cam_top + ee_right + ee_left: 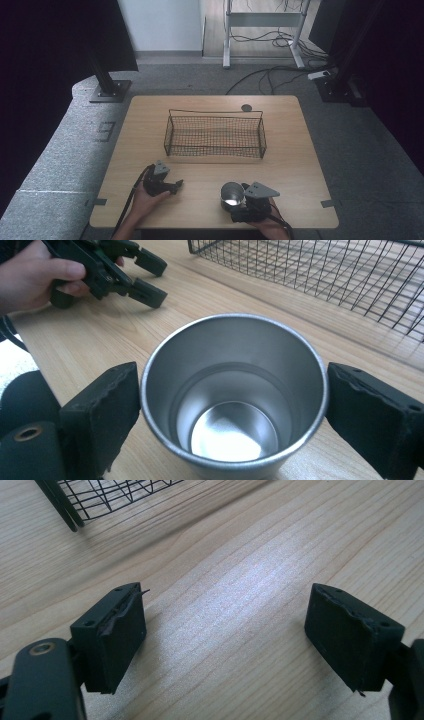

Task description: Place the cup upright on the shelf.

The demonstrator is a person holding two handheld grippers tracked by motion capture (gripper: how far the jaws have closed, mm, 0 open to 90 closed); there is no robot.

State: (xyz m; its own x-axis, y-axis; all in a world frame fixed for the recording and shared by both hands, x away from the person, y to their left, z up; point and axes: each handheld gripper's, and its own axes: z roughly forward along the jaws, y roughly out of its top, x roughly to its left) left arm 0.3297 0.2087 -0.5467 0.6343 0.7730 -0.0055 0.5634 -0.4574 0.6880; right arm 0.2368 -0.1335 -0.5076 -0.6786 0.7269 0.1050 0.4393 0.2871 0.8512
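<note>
An empty steel cup (pixel 230 193) stands upright near the table's front edge, right of centre. My right gripper (pixel 241 198) is open around it, one jaw close against each side of the cup (pixel 232 390); I cannot tell if the pads (pixel 100 410) touch it. My left gripper (pixel 176 185) hovers low over bare wood at the front left, open with nothing between its jaws (pixel 225 630). It also appears in the right gripper view as the left gripper (pixel 147 277), held in a hand.
A black wire basket (pixel 215 116) sits empty at the middle of the wooden table (pixel 300 165); its corner (pixel 75 505) is just ahead of the left gripper. A small grey disc (pixel 246 107) lies at the table's far edge.
</note>
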